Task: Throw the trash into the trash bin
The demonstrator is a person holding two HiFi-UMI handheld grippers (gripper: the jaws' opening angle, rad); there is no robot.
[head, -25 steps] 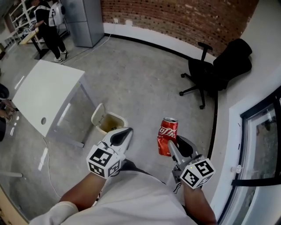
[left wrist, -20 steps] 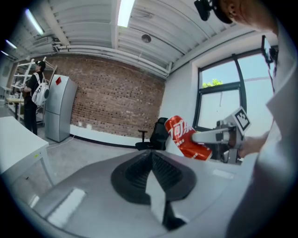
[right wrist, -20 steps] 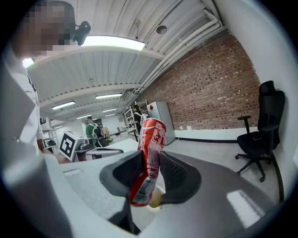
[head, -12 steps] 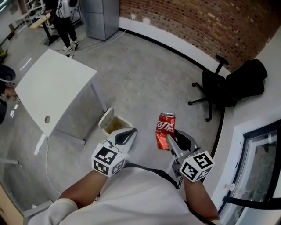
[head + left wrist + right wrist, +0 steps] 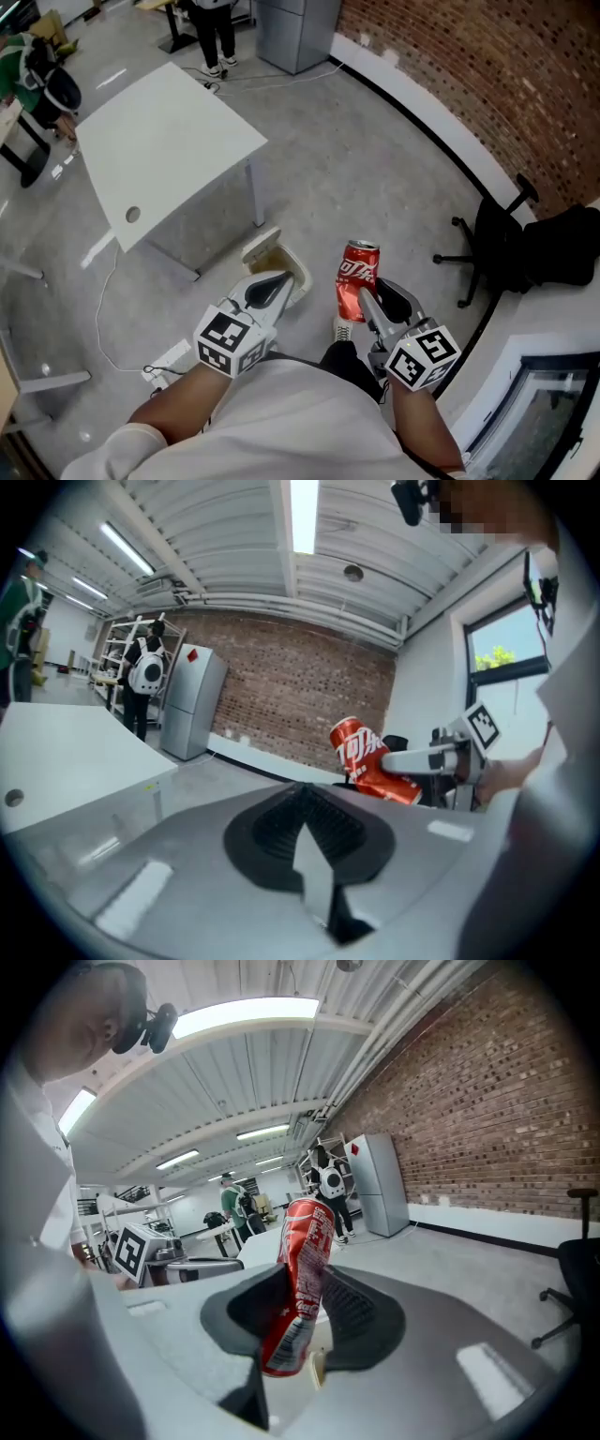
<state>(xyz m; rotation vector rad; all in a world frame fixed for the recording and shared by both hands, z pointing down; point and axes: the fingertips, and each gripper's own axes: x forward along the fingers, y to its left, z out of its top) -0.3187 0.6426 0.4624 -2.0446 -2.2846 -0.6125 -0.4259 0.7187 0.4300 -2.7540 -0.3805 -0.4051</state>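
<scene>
A red soda can (image 5: 357,274) stands upright between the jaws of my right gripper (image 5: 367,300), which is shut on its lower half. The same can (image 5: 302,1269) fills the middle of the right gripper view, and the can (image 5: 366,759) also shows at the right of the left gripper view. My left gripper (image 5: 274,282) hangs beside it at the left, shut with nothing in it. A cream trash bin (image 5: 270,249) with its lid tipped back stands on the floor just beyond the left gripper's tip, partly hidden by it.
A white table (image 5: 169,141) stands to the left of the bin. A black office chair (image 5: 511,246) is at the right by the brick wall (image 5: 487,84). A cable and power strip (image 5: 169,356) lie on the floor at lower left. A person (image 5: 214,28) and a grey cabinet (image 5: 295,28) are far off.
The view has swung: the bin and table now sit further right and nearer, the bin straight beyond my left gripper. Both grippers moved along, and the can is still held.
</scene>
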